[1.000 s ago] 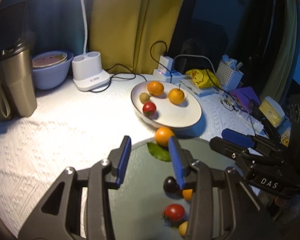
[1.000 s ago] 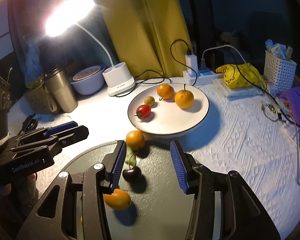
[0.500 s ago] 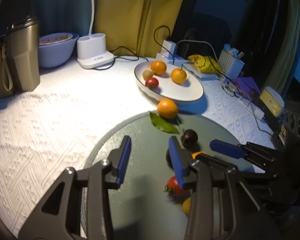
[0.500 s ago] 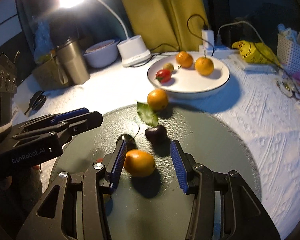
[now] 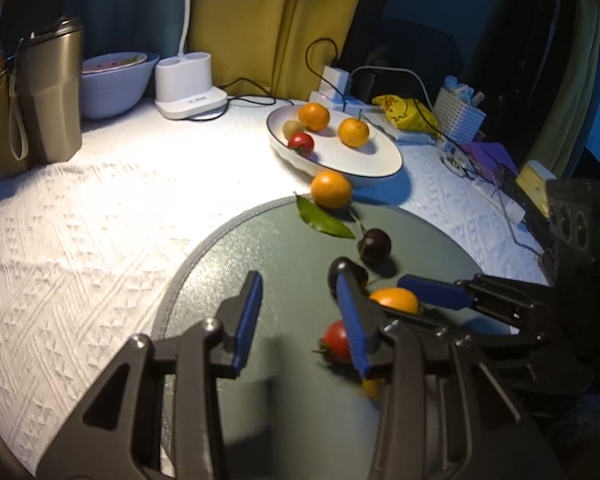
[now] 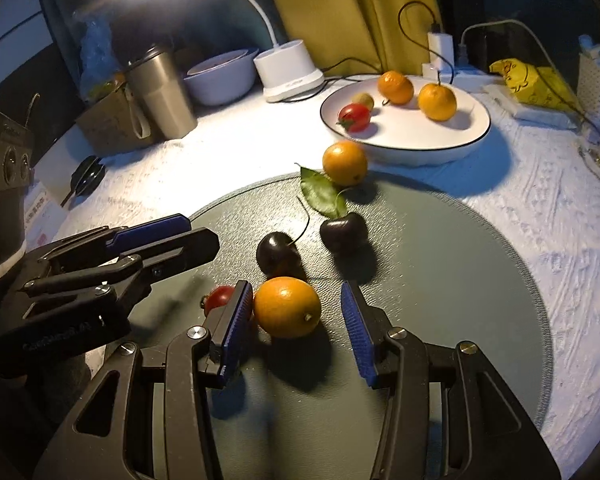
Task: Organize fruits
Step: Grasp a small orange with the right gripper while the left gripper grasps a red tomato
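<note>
My right gripper (image 6: 296,320) is open with an orange fruit (image 6: 287,307) between its fingers on the round grey mat (image 6: 460,280). Two dark cherries (image 6: 278,255) (image 6: 343,232), a red tomato (image 6: 219,299) and a leafed orange (image 6: 345,162) also lie on the mat. A white plate (image 6: 412,136) holds two oranges, a tomato and a small green fruit. My left gripper (image 5: 298,320) is open and empty over the mat, left of the fruit; it shows in the right wrist view (image 6: 152,236). The right gripper shows in the left wrist view (image 5: 428,300).
A steel tumbler (image 5: 48,96), a lilac bowl (image 5: 112,84) and a white lamp base (image 5: 188,88) stand at the back left. Chargers, cables, a yellow packet (image 5: 404,114) and a white basket (image 5: 460,114) crowd the back right. A white textured cloth (image 5: 80,220) covers the table.
Both grippers have dropped lower and come closer over the mat. The right gripper's fingers have come around the orange fruit, which now lies between them.
</note>
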